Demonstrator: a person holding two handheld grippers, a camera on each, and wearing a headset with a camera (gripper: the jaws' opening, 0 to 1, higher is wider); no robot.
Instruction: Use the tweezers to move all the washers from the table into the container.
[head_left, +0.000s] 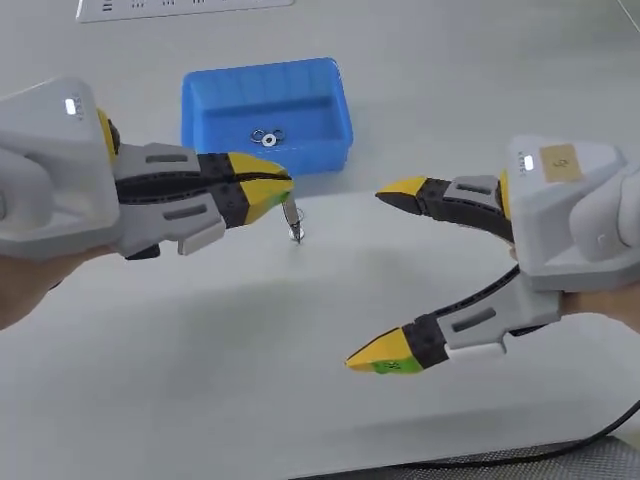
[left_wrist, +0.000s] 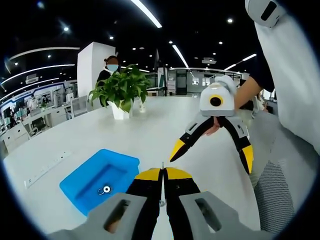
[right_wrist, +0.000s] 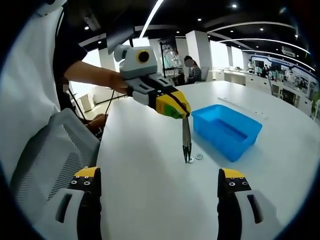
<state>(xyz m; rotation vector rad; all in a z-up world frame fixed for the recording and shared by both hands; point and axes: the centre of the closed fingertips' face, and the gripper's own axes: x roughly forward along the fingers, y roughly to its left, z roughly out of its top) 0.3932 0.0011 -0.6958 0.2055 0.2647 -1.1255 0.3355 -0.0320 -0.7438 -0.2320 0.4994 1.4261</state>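
My left gripper is shut on a pair of metal tweezers, which point down at the white table. In the right gripper view the tweezers have their tips at a small washer, with a second washer beside it; whether the tips hold it I cannot tell. Just behind stands the blue container with washers lying in it. My right gripper hovers open to the right of the tweezers, nothing between its fingers. The left gripper view shows it facing me, jaws spread.
A white power strip lies at the table's far edge. A black cable runs along the near right edge. A potted plant stands further off on the table. A mesh chair sits by the table.
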